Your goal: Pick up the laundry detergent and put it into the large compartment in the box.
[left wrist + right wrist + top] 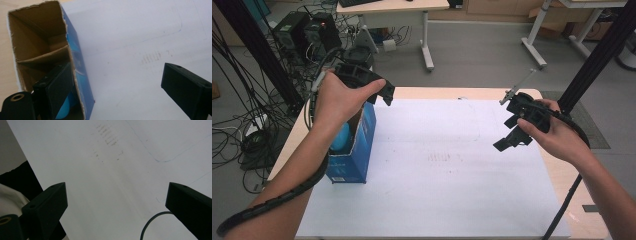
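A blue cardboard box (362, 150) stands upright with its top open at the left side of the white sheet (447, 175). In the left gripper view the box (83, 82) shows a brown inside with a cardboard divider and a light-blue object (62, 113) low down. My left gripper (382, 95) hovers over the box's opening, open (117, 75), with one jaw above the opening and the other over the sheet. My right gripper (504, 135) hangs open above the sheet's right part (116, 192) with nothing between its fingers.
The wooden table (557, 170) borders the sheet on both sides. A black cable (152, 222) curls under the right gripper. Behind the table stand desks (412, 10), computer towers (307, 30) and loose cables on the floor. Black frame posts (597, 55) rise at both sides.
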A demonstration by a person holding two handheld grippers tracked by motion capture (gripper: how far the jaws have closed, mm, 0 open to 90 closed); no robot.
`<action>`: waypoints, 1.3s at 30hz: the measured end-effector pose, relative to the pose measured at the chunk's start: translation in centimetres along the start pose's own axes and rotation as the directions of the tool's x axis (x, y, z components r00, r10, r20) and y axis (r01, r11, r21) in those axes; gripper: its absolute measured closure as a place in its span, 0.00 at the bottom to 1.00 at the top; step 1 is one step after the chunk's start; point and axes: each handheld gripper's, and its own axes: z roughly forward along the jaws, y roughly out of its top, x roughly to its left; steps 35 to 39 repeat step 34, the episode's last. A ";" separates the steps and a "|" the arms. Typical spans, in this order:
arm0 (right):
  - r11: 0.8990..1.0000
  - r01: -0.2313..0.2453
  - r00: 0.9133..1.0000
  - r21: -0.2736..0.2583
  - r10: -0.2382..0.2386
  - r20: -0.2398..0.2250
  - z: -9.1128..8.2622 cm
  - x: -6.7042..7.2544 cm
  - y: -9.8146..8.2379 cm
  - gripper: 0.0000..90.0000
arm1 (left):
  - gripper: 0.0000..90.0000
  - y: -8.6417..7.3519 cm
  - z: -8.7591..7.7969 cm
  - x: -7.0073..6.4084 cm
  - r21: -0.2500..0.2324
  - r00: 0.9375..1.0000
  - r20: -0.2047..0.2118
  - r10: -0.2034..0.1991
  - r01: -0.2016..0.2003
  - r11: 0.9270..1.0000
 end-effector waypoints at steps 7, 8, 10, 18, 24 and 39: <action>1.000 0.003 1.000 0.001 -0.003 -0.004 0.0 -0.2 0.0 0.04 | 0.12 0.5 0.6 -0.7 0.017 1.000 0.007 0.025 -0.026 1.000; 1.000 0.003 1.000 -0.001 -0.003 -0.006 0.0 -0.3 -0.1 0.04 | 0.12 0.5 0.6 -0.8 0.016 1.000 0.007 0.029 -0.029 0.999; 1.000 0.002 1.000 -0.001 -0.002 -0.007 0.0 -0.3 -0.1 0.04 | 0.12 0.6 0.6 -1.0 0.019 1.000 0.007 0.029 -0.029 0.999; 1.000 0.009 1.000 0.005 -0.008 -0.009 0.1 -0.3 0.1 0.04 | 0.12 0.7 1.2 -1.3 0.039 0.999 0.015 0.043 -0.044 0.998; 1.000 0.009 1.000 0.005 -0.009 -0.012 0.1 -0.3 0.1 0.05 | 0.12 0.6 1.3 -1.0 0.045 0.999 0.028 0.040 -0.041 0.998; 1.000 0.011 1.000 0.011 -0.011 -0.015 0.2 -0.3 0.3 0.05 | 0.12 0.5 1.5 -1.0 0.051 0.999 0.027 0.040 -0.042 0.998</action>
